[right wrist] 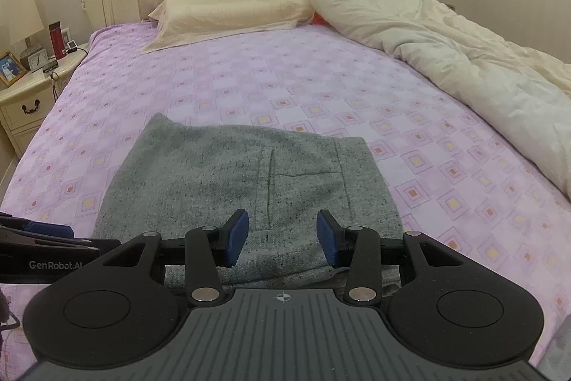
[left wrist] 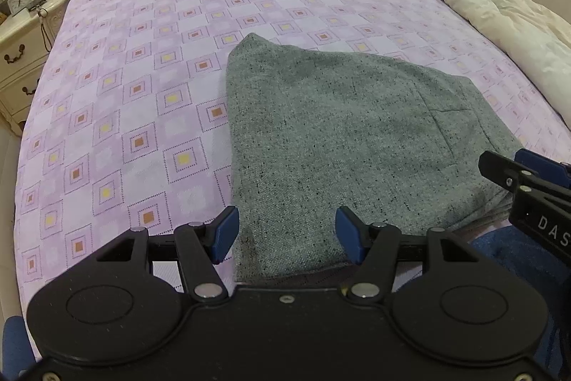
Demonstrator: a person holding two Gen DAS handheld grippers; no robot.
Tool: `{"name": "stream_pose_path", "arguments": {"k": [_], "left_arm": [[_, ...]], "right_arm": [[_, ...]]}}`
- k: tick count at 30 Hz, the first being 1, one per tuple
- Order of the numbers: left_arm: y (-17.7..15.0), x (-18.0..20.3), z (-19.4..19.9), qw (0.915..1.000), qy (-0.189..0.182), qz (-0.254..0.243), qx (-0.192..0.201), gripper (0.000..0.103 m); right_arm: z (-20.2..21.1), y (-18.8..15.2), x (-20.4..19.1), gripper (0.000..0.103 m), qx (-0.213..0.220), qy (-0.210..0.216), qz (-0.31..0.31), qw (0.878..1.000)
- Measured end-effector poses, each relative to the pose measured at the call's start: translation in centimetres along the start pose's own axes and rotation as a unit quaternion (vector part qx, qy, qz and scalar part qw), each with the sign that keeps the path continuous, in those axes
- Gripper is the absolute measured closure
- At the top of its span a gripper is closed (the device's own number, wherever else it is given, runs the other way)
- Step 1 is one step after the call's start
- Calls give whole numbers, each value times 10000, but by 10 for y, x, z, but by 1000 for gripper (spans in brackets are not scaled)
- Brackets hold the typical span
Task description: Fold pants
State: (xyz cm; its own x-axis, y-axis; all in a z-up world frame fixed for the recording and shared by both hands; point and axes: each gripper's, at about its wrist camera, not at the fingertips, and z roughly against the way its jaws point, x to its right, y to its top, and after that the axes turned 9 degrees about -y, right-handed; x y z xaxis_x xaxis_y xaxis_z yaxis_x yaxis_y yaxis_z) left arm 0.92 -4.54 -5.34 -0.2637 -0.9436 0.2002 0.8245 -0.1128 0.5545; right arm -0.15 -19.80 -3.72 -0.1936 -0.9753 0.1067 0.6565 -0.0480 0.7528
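Observation:
The grey speckled pants (left wrist: 332, 131) lie folded into a compact stack on the purple checked bedspread (left wrist: 142, 77), near the bed's front edge. They also show in the right wrist view (right wrist: 221, 174), with a pocket seam on top. My left gripper (left wrist: 283, 234) is open and empty, its blue pads either side of the stack's near left corner. My right gripper (right wrist: 282, 236) is open and empty above the stack's near edge. The right gripper also shows at the right edge of the left wrist view (left wrist: 517, 174).
A cream pillow (right wrist: 228, 13) and a bunched white duvet (right wrist: 446, 52) lie at the head and right side of the bed. A nightstand (right wrist: 25, 95) with a lamp, clock, photo frame and red bottle (right wrist: 56, 40) stands at the left.

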Motion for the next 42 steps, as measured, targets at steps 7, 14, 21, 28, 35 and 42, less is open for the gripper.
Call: {"name": "stream_pose_path", "arguments": {"k": [7,14,21,28,35,42], "left_arm": [[-1,-2,3,10000,6,39,53,39],[1,-2,4,10000,-16,43,72,39],[1,-3,5,9999,-19,71,73,39],[3,-5,3,10000,-12,83,53,39],[5,-5,0,10000,-12,59,30,39],[16,-8,-6,10000,28,12,31,38]], "right_arm": [[2,-1,-3,62,3,-11,12,10000],[3,0,-4,62,-25,-28,44,10000],[3,1,-3,62,-25,-22,39,10000],[2,1,-2,62,-55,26,-13,10000],[0,2,-1,62,-118,98,-90,9998],[-8,14,15,58,-438,661,-491,9956]]}}
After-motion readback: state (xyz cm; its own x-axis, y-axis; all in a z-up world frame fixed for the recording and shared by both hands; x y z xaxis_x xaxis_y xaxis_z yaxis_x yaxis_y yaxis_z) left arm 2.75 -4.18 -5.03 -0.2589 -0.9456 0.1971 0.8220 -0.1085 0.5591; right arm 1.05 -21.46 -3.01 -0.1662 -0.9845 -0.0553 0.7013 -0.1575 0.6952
